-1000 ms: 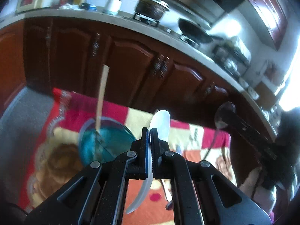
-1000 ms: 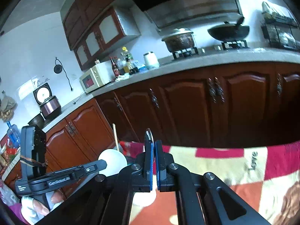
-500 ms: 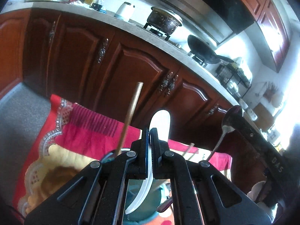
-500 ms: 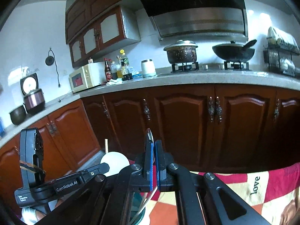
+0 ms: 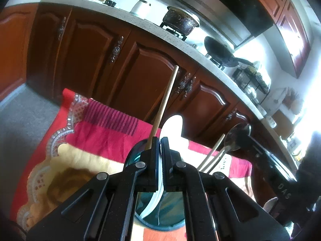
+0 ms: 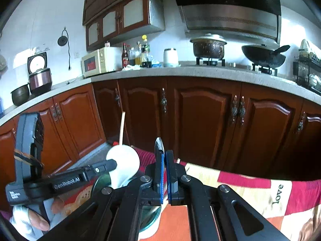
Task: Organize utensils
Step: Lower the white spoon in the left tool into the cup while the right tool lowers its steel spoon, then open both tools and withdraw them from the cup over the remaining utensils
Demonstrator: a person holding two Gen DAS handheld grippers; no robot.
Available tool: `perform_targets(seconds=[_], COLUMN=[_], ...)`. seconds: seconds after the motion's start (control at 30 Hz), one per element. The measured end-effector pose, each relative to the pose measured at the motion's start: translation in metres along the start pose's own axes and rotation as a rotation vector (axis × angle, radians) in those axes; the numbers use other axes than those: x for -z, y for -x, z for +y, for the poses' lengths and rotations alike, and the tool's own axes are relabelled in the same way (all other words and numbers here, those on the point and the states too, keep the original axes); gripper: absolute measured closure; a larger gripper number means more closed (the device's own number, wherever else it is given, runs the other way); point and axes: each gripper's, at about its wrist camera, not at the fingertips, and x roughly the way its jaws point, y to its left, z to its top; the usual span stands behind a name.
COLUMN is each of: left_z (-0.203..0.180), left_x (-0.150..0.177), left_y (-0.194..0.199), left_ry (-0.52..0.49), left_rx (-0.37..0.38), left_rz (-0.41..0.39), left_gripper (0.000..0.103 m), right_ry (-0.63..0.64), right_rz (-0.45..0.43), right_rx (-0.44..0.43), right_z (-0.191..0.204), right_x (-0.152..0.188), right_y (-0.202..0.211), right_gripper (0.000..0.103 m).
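Note:
My left gripper (image 5: 160,140) is shut on a white ceramic spoon (image 5: 173,124), bowl end up, its handle hanging into a teal cup (image 5: 160,219) right below. A wooden chopstick (image 5: 164,102) stands in the cup. My right gripper (image 6: 164,154) is shut on a metal spoon (image 6: 159,143), seen edge-on; in the left wrist view the metal spoon (image 5: 237,136) stands beside a second wooden stick (image 5: 212,150) at the cup's right. In the right wrist view the white spoon (image 6: 123,164), the left gripper (image 6: 112,163) and the cup (image 6: 148,214) sit low left.
A red, orange and cream patterned cloth (image 5: 96,140) covers the surface under the cup. Dark wooden cabinets (image 6: 200,120) stand close behind, under a counter (image 6: 200,71) with a pot, a wok and a microwave. A grey floor (image 5: 24,112) lies to the left.
Both grippers have moved in over the teal cup. The white spoon's handle now hangs inside the cup, and the metal spoon has come close to its right side.

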Motion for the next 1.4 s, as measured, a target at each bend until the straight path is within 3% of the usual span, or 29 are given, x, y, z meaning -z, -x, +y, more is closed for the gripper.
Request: perform_targets(seconds=[0.43,0.57,0.67,0.77,0.83,0.9,1.17,1.4], left_z=[-0.013,-0.018,-0.021,-0.024,-0.024,-0.026,-0.036,-0.057], left_x=[0.031,0.035,0.035,0.035,0.036,0.037,0.039,0.052], left_y=[0.013,0.015,0.017,0.018,0.022,0.027,0.046,0.063], left_ry=[-0.078,-0.099,-0.105,-0.117,-0.124,-0.128,-0.149,-0.175], left_rx=[-0.105,-0.117,-0.129,-0.156,-0.174,-0.196,-0.288,-0.322], left_rz=[0.05,0.057,0.057,0.065,0.06,0.05,0.055,0.073], left_gripper=[0.102,0.102,0.101,0.092,0.072,0.064,0.064,0.064], right_ry=[-0.049,-0.082,-0.08,-0.087,-0.095,-0.103,-0.099,-0.101], right_rz=[0.128,0.155,0.151,0.153,0.147,0.136,0.107,0.097], right_rx=[-0.022,-0.026,-0.025,-0.03,-0.031,-0.035,-0.037,-0.002], right_z=[-0.005,-0.012,-0.012,-0.014,-0.014,-0.015,-0.012,-0.017], right_x=[0.022,0.025,0.026,0.027,0.027,0.027,0.026,0.03], right_y=[-0.017,-0.015,-0.008,-0.002,0.004,0.011,0.037,0.064], right_gripper=[0.1,0.073,0.072,0.072,0.072,0.072,0.068,0.065])
